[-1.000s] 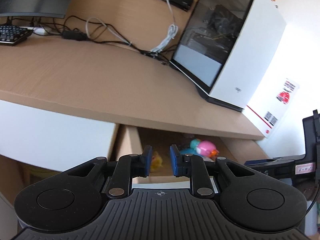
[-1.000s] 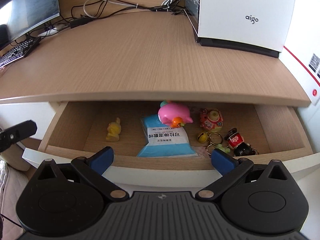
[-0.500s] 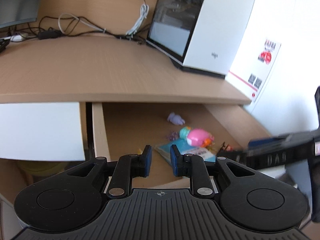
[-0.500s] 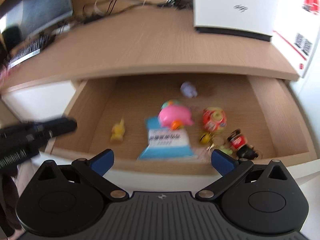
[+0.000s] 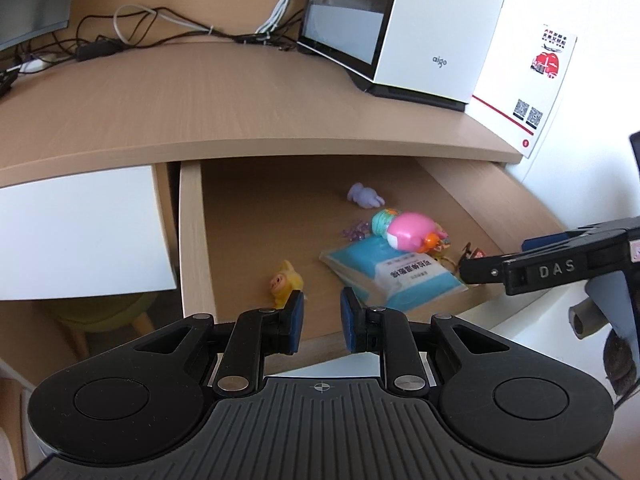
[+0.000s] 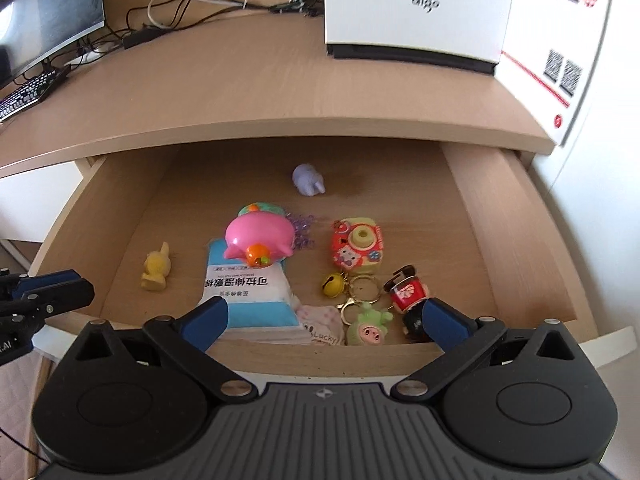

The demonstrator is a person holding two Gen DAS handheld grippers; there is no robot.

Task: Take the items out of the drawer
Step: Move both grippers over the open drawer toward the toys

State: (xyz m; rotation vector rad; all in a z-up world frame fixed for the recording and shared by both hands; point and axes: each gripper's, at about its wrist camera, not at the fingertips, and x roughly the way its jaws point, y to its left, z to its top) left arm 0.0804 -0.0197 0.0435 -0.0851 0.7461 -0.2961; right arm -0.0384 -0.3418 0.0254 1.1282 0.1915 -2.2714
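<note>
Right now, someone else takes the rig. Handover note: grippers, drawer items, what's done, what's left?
Left gripper: jaws narrow, nothing between them, at the drawer's front left.
Right gripper: wide open, empty, over the front edge.
Drawer is open. Inside: yellow figure, blue packet with pink toy on it, purple toy at the back, toy camera, bell keyring, red figure, green charm.
Done: drawer opened.
Left: nothing gripped yet; every item still to take out.

Drawer (image 6: 476, 216) pulled open under desk; inside, pink toy (image 6: 258, 240) resting on blue packet (image 6: 248, 292), yellow figure (image 6: 156, 266) to its left, purple figure (image 6: 307, 179) farther back, toy camera (image 6: 358, 246) and keychains (image 6: 360, 300) to its right
</note>
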